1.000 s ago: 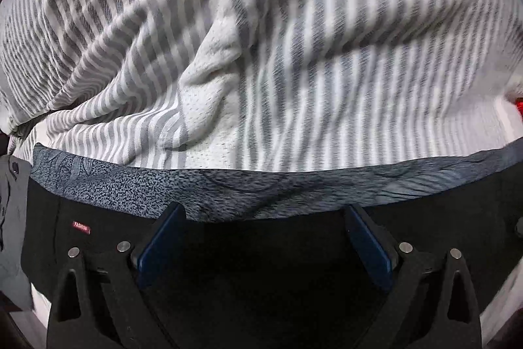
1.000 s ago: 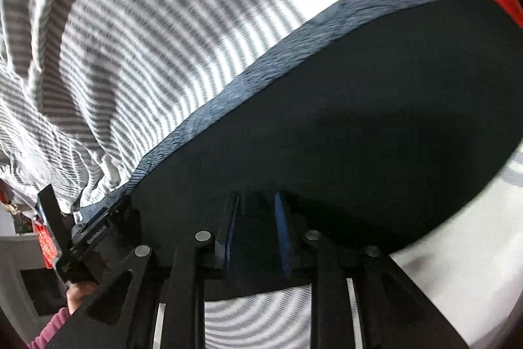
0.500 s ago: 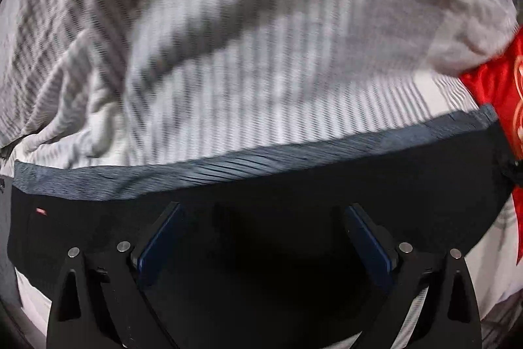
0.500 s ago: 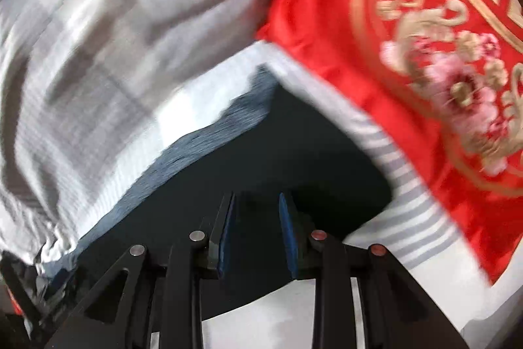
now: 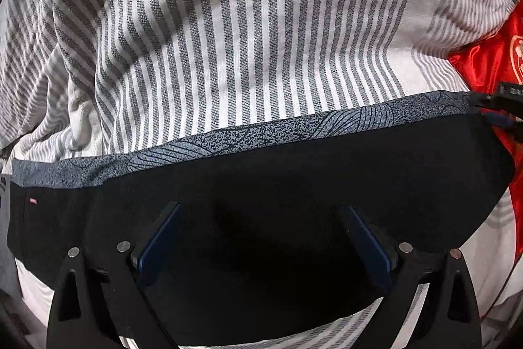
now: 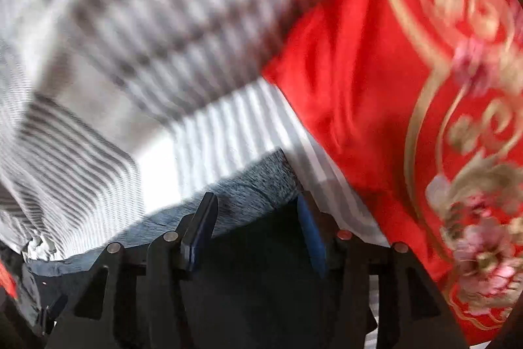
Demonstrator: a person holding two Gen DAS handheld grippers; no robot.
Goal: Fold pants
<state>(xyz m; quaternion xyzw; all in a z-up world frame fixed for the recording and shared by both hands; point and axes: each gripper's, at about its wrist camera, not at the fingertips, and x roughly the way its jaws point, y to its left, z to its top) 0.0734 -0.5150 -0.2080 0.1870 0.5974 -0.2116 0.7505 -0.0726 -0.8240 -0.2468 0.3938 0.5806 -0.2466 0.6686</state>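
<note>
Black pants (image 5: 294,172) with a blue-grey patterned waistband (image 5: 228,139) lie spread across striped bedding. My left gripper (image 5: 261,218) points down over the black cloth; its blue pads stand wide apart and do not pinch it. In the right wrist view, the waistband's end (image 6: 255,185) lies between the fingers of my right gripper (image 6: 256,201). Those jaws are opening, and the pads stand clear of the cloth. The black cloth (image 6: 261,267) fills the space below them. The right gripper's tip (image 5: 503,107) also shows at the waistband's right end in the left wrist view.
Grey-and-white striped bedding (image 5: 228,38) lies rumpled beyond the waistband, with folds at the left. A red cloth with gold and pink embroidery (image 6: 392,87) lies just right of the pants, and its edge (image 5: 490,61) shows in the left wrist view. A small red label (image 5: 32,201) marks the pants' left side.
The right jaws were nearly together on the black cloth and now stand apart. Both views slid sideways toward the red cloth, which came into sight. The left jaws stayed wide.
</note>
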